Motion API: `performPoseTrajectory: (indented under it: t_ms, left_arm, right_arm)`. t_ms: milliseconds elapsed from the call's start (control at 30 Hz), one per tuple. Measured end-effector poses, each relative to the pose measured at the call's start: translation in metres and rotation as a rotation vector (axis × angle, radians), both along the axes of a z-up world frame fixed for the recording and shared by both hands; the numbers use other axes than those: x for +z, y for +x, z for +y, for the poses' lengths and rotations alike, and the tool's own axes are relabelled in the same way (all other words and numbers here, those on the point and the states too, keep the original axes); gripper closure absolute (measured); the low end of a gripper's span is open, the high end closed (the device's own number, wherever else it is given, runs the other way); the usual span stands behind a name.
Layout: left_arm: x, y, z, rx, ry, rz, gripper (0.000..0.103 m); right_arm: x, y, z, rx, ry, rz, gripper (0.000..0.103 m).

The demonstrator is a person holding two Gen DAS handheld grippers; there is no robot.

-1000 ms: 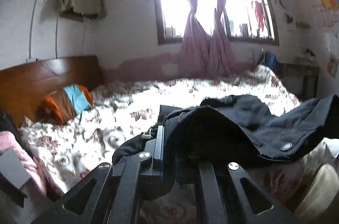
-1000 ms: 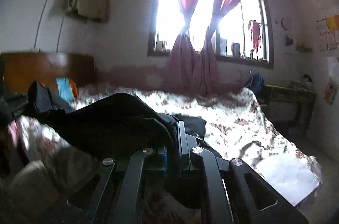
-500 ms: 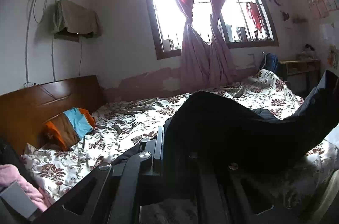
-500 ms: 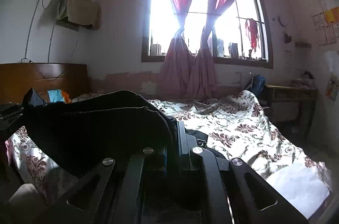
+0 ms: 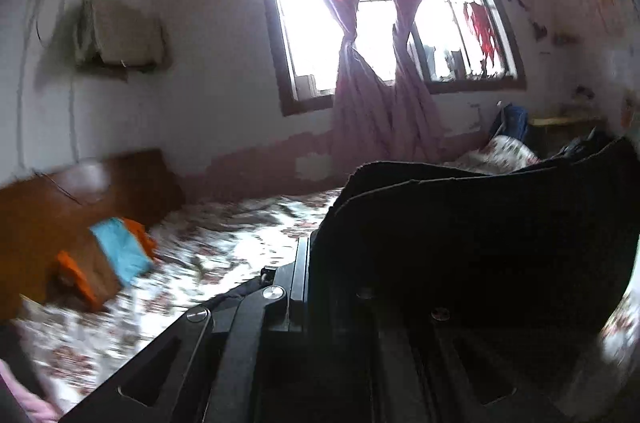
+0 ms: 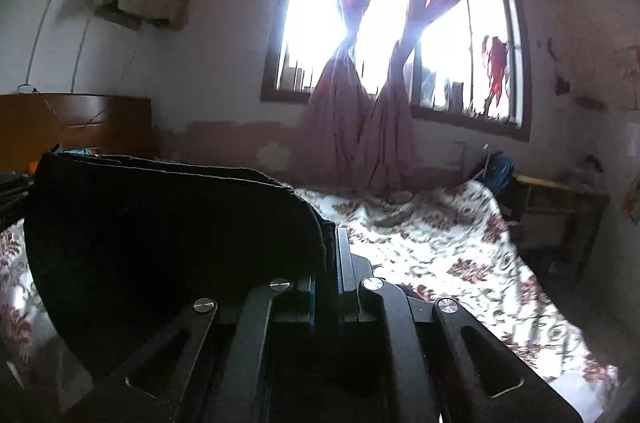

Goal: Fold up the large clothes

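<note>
A large black garment [image 5: 472, 243] hangs stretched in the air between my two grippers, above the bed. My left gripper [image 5: 310, 255] is shut on its left edge; the cloth runs off to the right and hides the right finger. In the right wrist view the same black garment [image 6: 168, 243] spreads to the left, and my right gripper [image 6: 334, 247] is shut on its right edge. The cloth is doubled, with two edges showing along its top.
A bed with a floral cover [image 6: 432, 243] lies below and ahead. A wooden headboard [image 5: 60, 207] and an orange and blue pillow [image 5: 108, 263] are at the left. A window with pink curtains [image 6: 360, 103] is behind; a small table [image 6: 560, 199] stands at the right.
Both grippers have lifted the black garment up off the bed and pulled it taut. The cloth now hangs higher and the views tilt upward toward the window.
</note>
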State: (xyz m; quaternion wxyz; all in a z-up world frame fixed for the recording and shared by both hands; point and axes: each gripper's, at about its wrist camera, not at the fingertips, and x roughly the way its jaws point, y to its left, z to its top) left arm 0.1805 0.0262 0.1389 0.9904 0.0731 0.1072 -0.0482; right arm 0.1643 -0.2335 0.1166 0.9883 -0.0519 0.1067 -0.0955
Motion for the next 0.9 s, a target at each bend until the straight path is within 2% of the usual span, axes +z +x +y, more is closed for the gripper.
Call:
performPoseTrajectory:
  t_ms: [100,333,433,500,600,700,767,800,867,900]
  left_arm:
    - [-0.006,0.040,0.004,-0.015,-0.031,0.051,0.096]
    - [-0.039,0.133,-0.004,0.025,-0.017,0.146,0.096]
    - [-0.057,0.166,-0.009,0.047,-0.004,0.193,0.096]
    - [-0.075,0.190,-0.012,0.044,-0.027,0.257,0.096]
    - [-0.102,0.208,-0.014,0.049,-0.073,0.357,0.095]
    - [-0.117,0.210,-0.011,0.039,-0.108,0.383,0.093]
    - [-0.115,0.207,-0.009,0.032,-0.127,0.376,0.091]
    - [-0.112,0.206,-0.005,0.026,-0.144,0.369,0.089]
    - [-0.107,0.206,0.005,0.019,-0.177,0.344,0.072]
    - [-0.101,0.201,0.012,0.015,-0.204,0.317,0.049]
  right_arm:
    - [-0.004,0.047,-0.006,-0.002,0.003,0.043,0.097]
    - [-0.036,0.137,-0.006,-0.037,-0.082,0.133,0.097]
    - [-0.056,0.167,-0.008,-0.048,-0.074,0.194,0.097]
    - [-0.070,0.180,-0.013,-0.043,-0.019,0.248,0.097]
    - [-0.086,0.185,-0.009,-0.047,-0.024,0.272,0.097]
    - [-0.087,0.189,-0.009,-0.054,-0.028,0.259,0.097]
    - [-0.085,0.193,-0.011,-0.066,-0.034,0.256,0.097]
    - [-0.085,0.194,-0.012,-0.079,-0.040,0.262,0.097]
    - [-0.089,0.196,-0.015,-0.095,-0.046,0.280,0.097]
    - [-0.091,0.200,-0.016,-0.105,-0.051,0.298,0.095]
